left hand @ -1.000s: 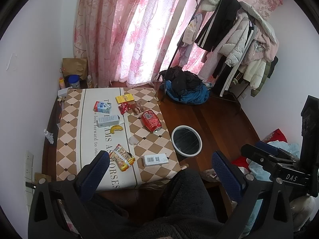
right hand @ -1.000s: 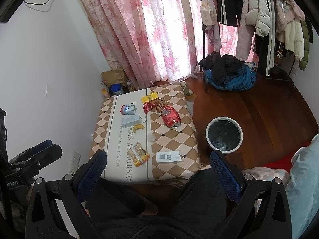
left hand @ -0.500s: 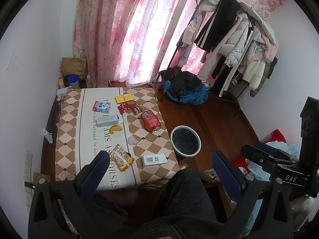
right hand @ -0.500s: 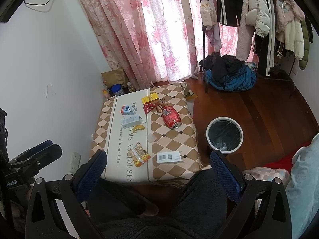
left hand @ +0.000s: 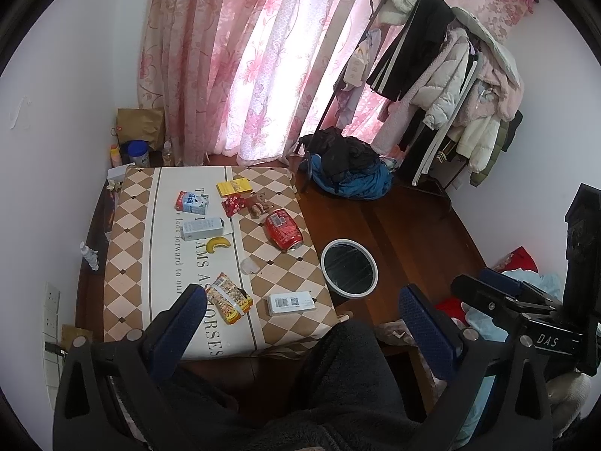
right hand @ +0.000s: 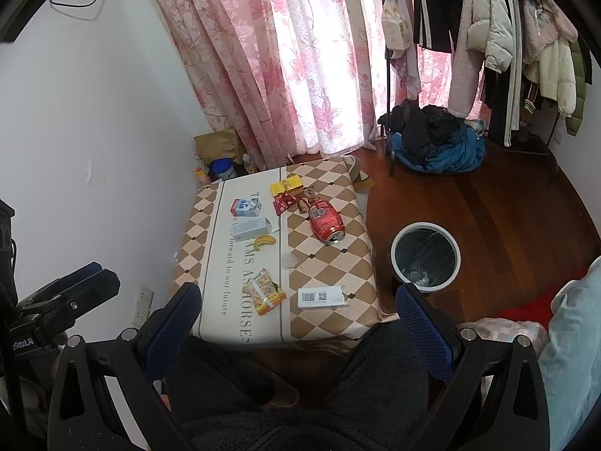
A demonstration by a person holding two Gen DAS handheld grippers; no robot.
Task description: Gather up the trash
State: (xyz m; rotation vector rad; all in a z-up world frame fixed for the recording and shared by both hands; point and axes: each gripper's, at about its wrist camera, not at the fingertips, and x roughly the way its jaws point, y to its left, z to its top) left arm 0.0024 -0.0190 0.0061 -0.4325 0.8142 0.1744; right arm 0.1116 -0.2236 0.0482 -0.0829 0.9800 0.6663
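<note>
A low table (left hand: pixel 131 263) with a checkered cloth holds scattered trash: a red can (left hand: pixel 283 229) on its side, a white barcode box (left hand: pixel 291 302), a snack packet (left hand: pixel 229 302), a banana peel (left hand: pixel 218 244), two small cartons (left hand: pixel 191 203) and a yellow box (left hand: pixel 233 187). A white-rimmed bin (left hand: pixel 349 272) stands on the floor right of the table. The same can (right hand: pixel 326 221) and bin (right hand: pixel 425 257) show in the right wrist view. My left gripper (left hand: pixel 300 334) and right gripper (right hand: pixel 296 329) are both open and empty, held high above the table's near edge.
A pile of dark and blue clothes (left hand: pixel 345 167) lies on the wooden floor beyond the table, beside a loaded coat rack (left hand: pixel 443 75). Pink curtains (left hand: pixel 244 56) hang behind. A paper bag and bottles (left hand: pixel 135 139) stand in the back left corner. My dark-clothed legs fill the bottom of both views.
Both views have shifted only slightly. Nothing on the table has moved and both grippers stay open.
</note>
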